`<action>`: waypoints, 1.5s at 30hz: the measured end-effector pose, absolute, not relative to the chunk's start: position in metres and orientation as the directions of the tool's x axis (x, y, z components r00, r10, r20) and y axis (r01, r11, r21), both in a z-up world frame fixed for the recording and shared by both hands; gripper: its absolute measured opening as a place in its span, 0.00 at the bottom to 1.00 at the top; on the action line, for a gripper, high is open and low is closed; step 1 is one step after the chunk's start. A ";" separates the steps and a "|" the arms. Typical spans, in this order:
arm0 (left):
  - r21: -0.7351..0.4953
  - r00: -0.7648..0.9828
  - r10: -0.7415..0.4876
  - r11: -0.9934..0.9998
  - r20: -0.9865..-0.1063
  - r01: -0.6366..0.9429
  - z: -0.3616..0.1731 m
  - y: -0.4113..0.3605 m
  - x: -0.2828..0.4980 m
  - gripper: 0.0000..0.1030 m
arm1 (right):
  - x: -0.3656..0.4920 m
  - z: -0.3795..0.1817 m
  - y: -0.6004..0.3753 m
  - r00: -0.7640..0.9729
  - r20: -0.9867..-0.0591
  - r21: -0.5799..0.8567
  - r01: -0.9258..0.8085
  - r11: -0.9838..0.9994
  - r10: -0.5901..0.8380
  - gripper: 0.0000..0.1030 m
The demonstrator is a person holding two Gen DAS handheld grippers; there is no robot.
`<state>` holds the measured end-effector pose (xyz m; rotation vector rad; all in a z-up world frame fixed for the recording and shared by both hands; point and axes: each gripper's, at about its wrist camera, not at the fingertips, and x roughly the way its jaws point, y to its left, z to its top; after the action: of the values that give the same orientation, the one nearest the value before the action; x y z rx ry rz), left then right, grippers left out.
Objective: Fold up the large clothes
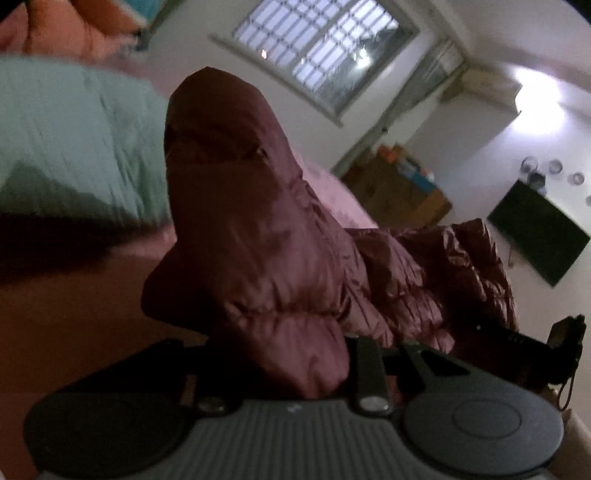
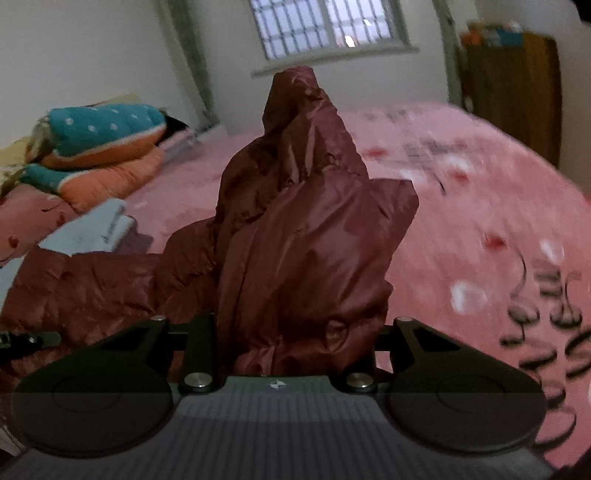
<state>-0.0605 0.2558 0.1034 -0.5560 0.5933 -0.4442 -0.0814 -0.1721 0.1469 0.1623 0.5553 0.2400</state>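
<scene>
Clearly both grippers have a bunch of the maroon puffer jacket (image 2: pixel 306 236) pinched between their fingers: the left gripper (image 1: pixel 295 369) is clamped on a padded fold that rises up the middle of the left wrist view, and the right gripper (image 2: pixel 295 343) is closed on a thicker wad that peaks in the upper centre of its own view. The rest of the jacket trails off toward the lower left of the right wrist view and lies crumpled on the pink bedspread (image 2: pixel 480 206). To do this step well, I would judge that both held edges should be raised together and kept level, so the slippery quilted shell hangs straight before it is laid over; a grip on only the outer layer could let the filling slide out. Beyond the jacket, the bedspread fills the right of the frame, with stacked quilts (image 2: pixel 99 147) at the upper left. A barred window (image 2: pixel 325 26) sits at the top centre, a wooden cabinet (image 2: pixel 509 92) at the upper right, and a dark screen (image 1: pixel 539 232) hangs at the right of the left wrist view.
</scene>
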 end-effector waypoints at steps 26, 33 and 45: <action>-0.539 0.923 -0.025 0.818 -0.383 -0.201 0.177 0.570 -0.023 0.29 | 0.175 0.189 0.159 0.644 -0.373 0.466 -0.493 0.735 0.668 0.38; -0.548 0.900 0.007 0.791 -0.435 -0.271 0.128 0.588 -0.018 0.44 | 0.201 0.128 0.180 0.645 -0.482 0.413 -0.430 0.802 0.594 0.70; -0.512 0.883 0.242 0.741 -0.402 -0.436 0.156 0.597 -0.066 0.76 | 0.188 0.151 0.155 0.801 -0.336 0.521 -0.279 0.807 0.495 1.00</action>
<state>-0.0664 0.5968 0.1561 -0.6361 0.3220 0.3786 0.1879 0.1552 0.1509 0.4709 0.4823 0.4317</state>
